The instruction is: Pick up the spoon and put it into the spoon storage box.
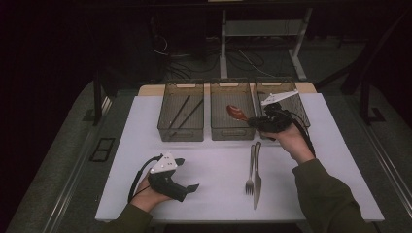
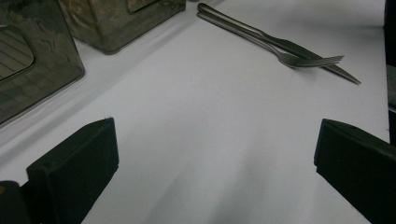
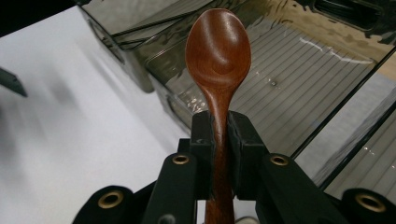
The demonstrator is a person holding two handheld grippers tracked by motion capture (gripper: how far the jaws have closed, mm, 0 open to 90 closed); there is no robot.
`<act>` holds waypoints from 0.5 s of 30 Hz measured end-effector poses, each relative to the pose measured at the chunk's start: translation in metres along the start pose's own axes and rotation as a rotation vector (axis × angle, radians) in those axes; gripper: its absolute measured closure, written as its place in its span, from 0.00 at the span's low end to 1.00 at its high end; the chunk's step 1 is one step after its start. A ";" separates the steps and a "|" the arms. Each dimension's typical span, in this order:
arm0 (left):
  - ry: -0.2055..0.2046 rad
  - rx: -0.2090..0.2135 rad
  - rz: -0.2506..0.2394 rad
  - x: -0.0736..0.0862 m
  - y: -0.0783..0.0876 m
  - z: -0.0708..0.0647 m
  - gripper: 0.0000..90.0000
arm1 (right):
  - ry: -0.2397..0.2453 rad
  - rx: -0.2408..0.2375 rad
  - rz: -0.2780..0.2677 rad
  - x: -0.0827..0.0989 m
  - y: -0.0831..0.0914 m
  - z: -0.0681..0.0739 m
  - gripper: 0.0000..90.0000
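In the high view, the right tongs (image 1: 253,120) are gripping a wooden spoon (image 1: 236,112) and holding it over the middle bin (image 1: 232,132) of three clear bins standing in a row at the far side of the white desk (image 1: 145,126). The spoon's bowl is pointing left, above that bin's right half. The left tongs (image 1: 188,174) are resting near the left front of the desk, jaws standing wide with nothing between them. A fork (image 1: 250,170) and a knife (image 1: 257,177) are lying side by side, touching, near the desk's middle right.

In the left gripper view, the jaws are gaping wide over bare desk (image 2: 210,121), with the fork (image 2: 280,51) and knife (image 2: 308,56) lying farther off.

In the right gripper view, the jaws are pinching the spoon (image 3: 219,60) by its handle, its bowl sticking out above the ribbed floor of a bin (image 3: 289,93).
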State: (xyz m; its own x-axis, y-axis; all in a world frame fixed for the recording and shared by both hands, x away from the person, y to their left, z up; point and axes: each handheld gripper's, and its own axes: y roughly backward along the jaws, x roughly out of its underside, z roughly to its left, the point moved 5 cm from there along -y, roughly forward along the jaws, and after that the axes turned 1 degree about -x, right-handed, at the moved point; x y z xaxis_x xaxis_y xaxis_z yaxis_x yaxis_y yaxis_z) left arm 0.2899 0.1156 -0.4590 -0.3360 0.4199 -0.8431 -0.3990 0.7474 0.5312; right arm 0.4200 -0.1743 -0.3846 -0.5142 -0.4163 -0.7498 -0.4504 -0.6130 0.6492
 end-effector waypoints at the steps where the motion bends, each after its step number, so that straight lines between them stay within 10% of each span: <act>1: 0.001 0.001 -0.001 0.000 0.000 0.000 0.00 | 0.001 0.002 0.000 -0.002 -0.001 -0.001 0.91; 15: -0.005 0.015 -0.012 -0.002 -0.001 -0.002 0.00 | -0.038 0.030 0.028 -0.032 -0.033 -0.014 0.90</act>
State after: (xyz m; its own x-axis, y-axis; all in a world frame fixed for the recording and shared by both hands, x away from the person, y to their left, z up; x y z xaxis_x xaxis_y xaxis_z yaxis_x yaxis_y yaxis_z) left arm 0.2890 0.1135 -0.4578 -0.3271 0.4131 -0.8499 -0.3901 0.7602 0.5196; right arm 0.4616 -0.1496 -0.3839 -0.5540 -0.4071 -0.7262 -0.4567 -0.5807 0.6740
